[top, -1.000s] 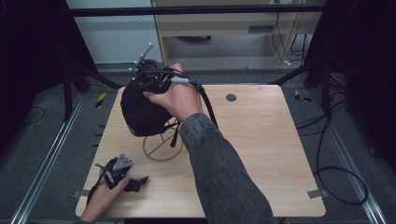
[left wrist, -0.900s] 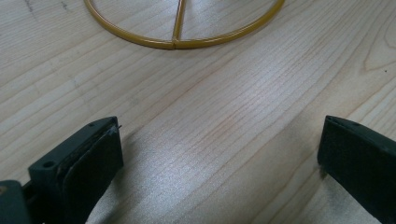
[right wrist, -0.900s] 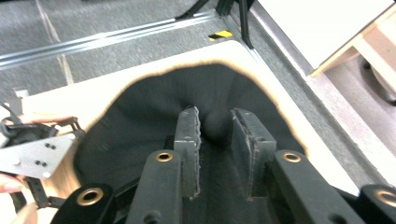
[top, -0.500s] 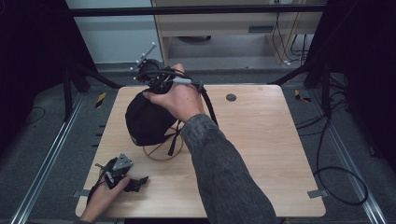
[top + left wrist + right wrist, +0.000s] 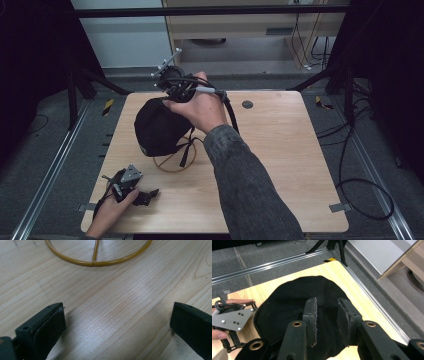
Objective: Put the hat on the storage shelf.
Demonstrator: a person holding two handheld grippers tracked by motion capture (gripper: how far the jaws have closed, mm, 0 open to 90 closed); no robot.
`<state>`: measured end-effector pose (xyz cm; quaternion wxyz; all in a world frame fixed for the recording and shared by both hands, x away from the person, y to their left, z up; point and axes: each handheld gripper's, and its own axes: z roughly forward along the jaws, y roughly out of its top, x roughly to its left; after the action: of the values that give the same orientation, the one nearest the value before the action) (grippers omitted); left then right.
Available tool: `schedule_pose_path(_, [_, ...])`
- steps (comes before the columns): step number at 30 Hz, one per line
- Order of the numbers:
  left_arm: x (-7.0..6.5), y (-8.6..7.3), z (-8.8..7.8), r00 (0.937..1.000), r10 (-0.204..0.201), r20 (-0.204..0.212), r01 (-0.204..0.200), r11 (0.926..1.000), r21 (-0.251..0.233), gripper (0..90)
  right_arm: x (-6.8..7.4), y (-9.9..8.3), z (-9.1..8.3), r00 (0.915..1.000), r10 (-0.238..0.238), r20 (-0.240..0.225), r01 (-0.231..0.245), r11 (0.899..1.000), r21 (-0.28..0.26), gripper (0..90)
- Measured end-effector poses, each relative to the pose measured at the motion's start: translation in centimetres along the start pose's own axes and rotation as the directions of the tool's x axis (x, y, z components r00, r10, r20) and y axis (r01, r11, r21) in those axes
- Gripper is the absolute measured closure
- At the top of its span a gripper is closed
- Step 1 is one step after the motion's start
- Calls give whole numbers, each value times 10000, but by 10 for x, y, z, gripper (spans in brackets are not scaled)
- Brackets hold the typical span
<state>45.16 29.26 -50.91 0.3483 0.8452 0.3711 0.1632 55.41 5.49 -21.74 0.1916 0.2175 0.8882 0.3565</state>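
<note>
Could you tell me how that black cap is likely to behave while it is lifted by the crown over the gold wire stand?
The black cap is probably soft and light: the right tongs pinch a fold of its crown and the rest hangs. Its strap dangles loose and may snag the gold wire stand. The stand looks thin, so a nudge could slide or tip it.

Right gripper (image 5: 167,97) held black cap (image 5: 157,127) above gold wire stand (image 5: 172,162) mid-table; left gripper (image 5: 145,196) rested near front left corner of table (image 5: 290,165).

Black round spot (image 5: 247,104) on wooden table (image 5: 295,160).
</note>
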Motion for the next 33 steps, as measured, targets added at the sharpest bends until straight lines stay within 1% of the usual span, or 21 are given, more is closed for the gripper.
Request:
schedule_pose_path(1, [0,0,0,10000,33,-14,-33,10000,3,0,0,-1,0,10000,67,5,-67,10000,-5,691])
schedule_pose_path(4, [0,0,0,10000,35,-19,-35,10000,3,0,-2,-5,-2,10000,48,15,-49,10000,19,693])
schedule_pose_path(11, [0,0,0,10000,-3,-17,3,10000,-29,0,-9,-17,-8,9996,269,127,-270,9996,12,695])
schedule_pose_path(12, [0,0,0,10000,-5,-18,4,10000,-29,0,-12,-22,-10,9993,322,179,-323,9995,45,696])
schedule_pose_path(13, [0,0,0,10000,9,-11,-9,10000,-16,0,-12,-22,-10,9993,322,179,-323,9995,45,696])
schedule_pose_path(14, [0,0,0,10000,-3,0,3,10000,-16,0,-15,-27,-13,9989,403,239,-405,9991,81,696])
schedule_pose_path(16, [0,0,0,10000,-6,3,6,10000,-14,0,-16,-29,-13,9987,442,260,-444,9990,73,696])
schedule_pose_path(20, [0,0,0,10000,-11,-4,11,10000,-21,0,-23,-41,-18,9972,645,377,-649,9978,99,695])
schedule_pose_path(26, [0,0,0,10000,-9,-5,9,10000,-19,0,-29,-51,-24,9955,798,516,-805,9967,114,691])
schedule_pose_path(27, [0,0,0,10000,-11,-6,11,10000,-18,0,-32,-56,-26,9947,862,560,-869,9961,114,689])
schedule_pose_path(32, [0,0,0,10000,-11,-5,11,10000,-17,0,-36,-66,-30,9926,1024,653,-1036,9945,146,680])
schedule_pose_path(33, [0,0,0,10000,-11,-5,11,10000,-17,0,-36,-66,-30,9926,1024,653,-1036,9945,146,680])
